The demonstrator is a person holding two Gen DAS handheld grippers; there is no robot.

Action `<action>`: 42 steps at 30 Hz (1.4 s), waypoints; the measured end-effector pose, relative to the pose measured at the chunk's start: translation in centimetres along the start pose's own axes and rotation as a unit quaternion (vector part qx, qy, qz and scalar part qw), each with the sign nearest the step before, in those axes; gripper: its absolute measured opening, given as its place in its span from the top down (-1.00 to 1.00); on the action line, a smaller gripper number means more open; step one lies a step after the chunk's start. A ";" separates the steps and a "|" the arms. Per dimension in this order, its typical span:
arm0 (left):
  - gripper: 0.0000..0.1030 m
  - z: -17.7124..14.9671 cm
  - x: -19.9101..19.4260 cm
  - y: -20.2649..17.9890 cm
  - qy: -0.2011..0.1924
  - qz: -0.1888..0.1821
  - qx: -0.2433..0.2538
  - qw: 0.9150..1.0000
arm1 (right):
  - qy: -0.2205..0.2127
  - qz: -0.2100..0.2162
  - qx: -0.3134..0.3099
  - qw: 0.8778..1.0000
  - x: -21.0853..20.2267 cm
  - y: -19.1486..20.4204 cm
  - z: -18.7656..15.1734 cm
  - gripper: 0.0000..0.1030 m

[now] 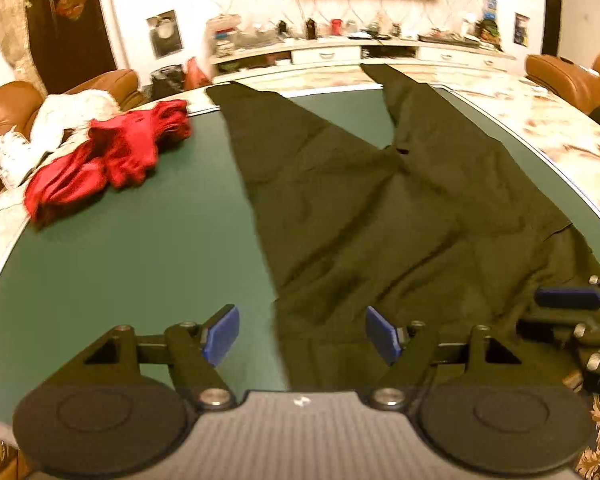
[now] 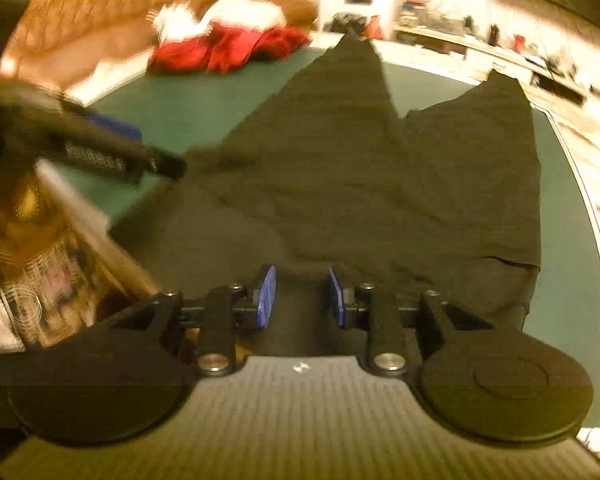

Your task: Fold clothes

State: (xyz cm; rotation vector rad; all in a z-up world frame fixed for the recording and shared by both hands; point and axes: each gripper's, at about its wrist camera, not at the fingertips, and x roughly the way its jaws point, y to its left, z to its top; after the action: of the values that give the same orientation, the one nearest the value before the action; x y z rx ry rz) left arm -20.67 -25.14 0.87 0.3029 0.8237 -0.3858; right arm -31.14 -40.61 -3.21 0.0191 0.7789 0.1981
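Dark trousers (image 1: 380, 208) flat on green table (image 1: 140, 264); long axis runs from waistband at near edge to legs splayed toward far edge. Left gripper (image 1: 302, 336) open over waistband's left edge. Right gripper (image 2: 302, 296) open over waistband. Red garment (image 1: 104, 160) at far-left edge

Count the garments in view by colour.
Dark olive-black cloth trousers, spread flat on the green mat: 1
Crumpled red fabric garment: 1
White fluffy fabric item, off the mat's edge: 1
Total: 3
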 end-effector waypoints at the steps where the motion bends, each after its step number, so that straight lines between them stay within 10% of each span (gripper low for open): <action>1: -0.46 0.3 0.9 -0.3 0.007 0.001 0.002 1.000 | -0.006 -0.001 0.024 1.000 0.0 -0.9 0.3 0.34; 12: -0.48 -2.8 0.8 2.0 0.065 -0.012 -0.056 0.996 | 0.007 -0.003 0.117 0.993 -2.2 -6.3 -3.6 0.35; 23: -0.59 -0.5 1.1 0.8 0.036 -0.009 -0.035 0.999 | -0.014 0.037 0.207 0.978 -4.5 -10.4 -2.6 0.34; 42: -0.76 -1.3 -0.5 -0.1 0.023 -0.041 0.000 0.999 | 0.018 -0.039 0.162 0.986 -4.3 -10.3 -2.3 0.34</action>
State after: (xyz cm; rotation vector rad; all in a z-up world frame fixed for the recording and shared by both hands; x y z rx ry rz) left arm -21.88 -24.58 0.38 0.2793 0.8838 -0.4576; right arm -33.93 -51.65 -2.78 0.2921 0.8408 -0.0041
